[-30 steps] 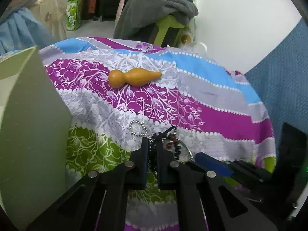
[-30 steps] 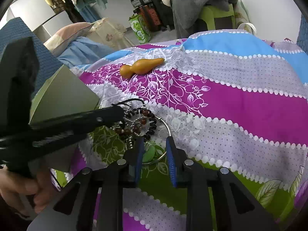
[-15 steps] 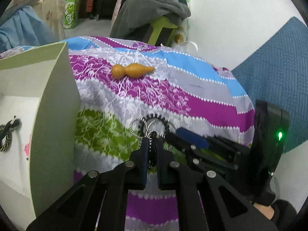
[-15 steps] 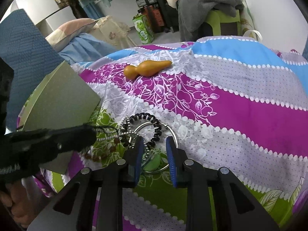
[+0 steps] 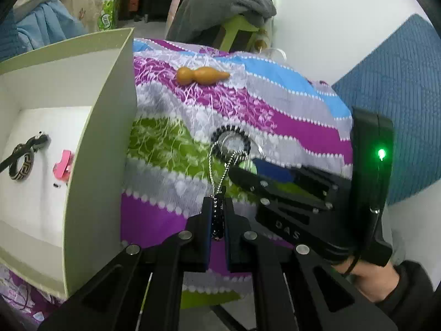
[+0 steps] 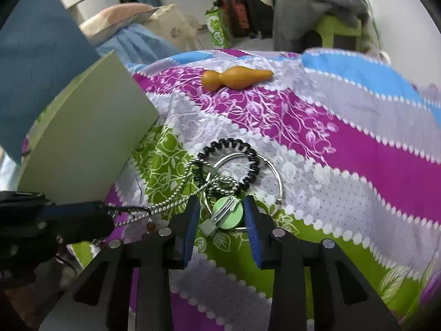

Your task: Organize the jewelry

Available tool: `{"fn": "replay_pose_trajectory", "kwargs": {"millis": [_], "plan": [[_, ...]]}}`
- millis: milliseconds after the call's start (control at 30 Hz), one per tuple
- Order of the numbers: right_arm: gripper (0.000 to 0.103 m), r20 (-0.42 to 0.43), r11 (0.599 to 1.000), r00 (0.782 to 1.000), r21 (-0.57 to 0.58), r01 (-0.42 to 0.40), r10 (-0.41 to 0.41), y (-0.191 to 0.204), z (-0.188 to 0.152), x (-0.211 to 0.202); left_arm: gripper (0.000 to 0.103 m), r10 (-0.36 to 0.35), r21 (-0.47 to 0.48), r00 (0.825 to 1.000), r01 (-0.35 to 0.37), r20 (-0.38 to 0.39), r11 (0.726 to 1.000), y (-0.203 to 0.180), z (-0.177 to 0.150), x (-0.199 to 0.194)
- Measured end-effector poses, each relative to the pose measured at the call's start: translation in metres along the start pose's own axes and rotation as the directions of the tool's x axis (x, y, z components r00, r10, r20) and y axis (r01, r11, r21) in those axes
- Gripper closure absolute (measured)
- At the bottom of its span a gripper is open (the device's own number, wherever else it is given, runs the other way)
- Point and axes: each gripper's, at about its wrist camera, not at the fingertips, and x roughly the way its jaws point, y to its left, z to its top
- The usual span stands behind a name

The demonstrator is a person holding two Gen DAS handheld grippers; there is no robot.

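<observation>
left gripper (image 5: 217, 215) clenched on a silver chain (image 5: 217, 165); right gripper (image 6: 222, 215) fingers released astride a green clip (image 6: 227, 212) on the bedspread (image 6: 330, 149).

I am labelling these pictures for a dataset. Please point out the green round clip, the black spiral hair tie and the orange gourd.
green round clip (image 6: 227, 213), right wrist view, on its green face.
black spiral hair tie (image 6: 249, 149), right wrist view, on its upper coils.
orange gourd (image 6: 237, 78), right wrist view, on its wide middle.
</observation>
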Motion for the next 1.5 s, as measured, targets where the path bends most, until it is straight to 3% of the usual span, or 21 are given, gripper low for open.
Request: {"fn": "replay_pose_trajectory", "kwargs": {"millis": [167, 667, 1000, 1067, 1167, 1300, 1500], "plan": [[0.082, 0.008, 0.997, 0.998, -0.038, 0.066, -0.066, 0.006, -0.003, 0.000, 0.097, 0.006, -0.010, 1.000, -0.006, -0.029, 1.000, 0.006, -0.012, 0.002], [0.082, -0.007, 0.981, 0.993, 0.155, 0.120, -0.121, -0.023, -0.031, -0.039, 0.095, -0.028, 0.004, 0.998, 0.028, -0.053, 1.000, 0.000, -0.033, -0.011], [0.081, -0.038, 0.979, 0.990, 0.150, 0.141, -0.136, -0.006, -0.051, -0.052, 0.094, 0.034, 0.004, 0.992, -0.033, -0.124, 0.999, 0.009, -0.050, -0.001], [0.081, -0.040, 0.978, 0.991, 0.158, 0.136, -0.131, -0.005, -0.055, -0.055, 0.086, 0.062, 0.005, 0.991, -0.061, -0.120, 0.998, 0.011, -0.050, 0.000], [0.081, -0.036, 0.978, 0.991, 0.165, 0.131, -0.126, -0.005, -0.057, -0.058, 0.064, 0.072, 0.007, 0.992, -0.071, -0.104, 0.997, 0.012, -0.050, 0.000], [0.081, -0.040, 0.978, 0.992, 0.168, 0.126, -0.121, -0.006, -0.057, -0.058, 0.064, 0.084, 0.025, 0.995, -0.082, -0.054, 0.996, 0.011, -0.046, -0.002], [0.081, -0.047, 0.979, 0.993, 0.167, 0.118, -0.112, -0.007, -0.058, -0.055, 0.067, 0.097, 0.056, 0.994, -0.095, -0.040, 0.994, 0.009, -0.040, 0.009]]}}
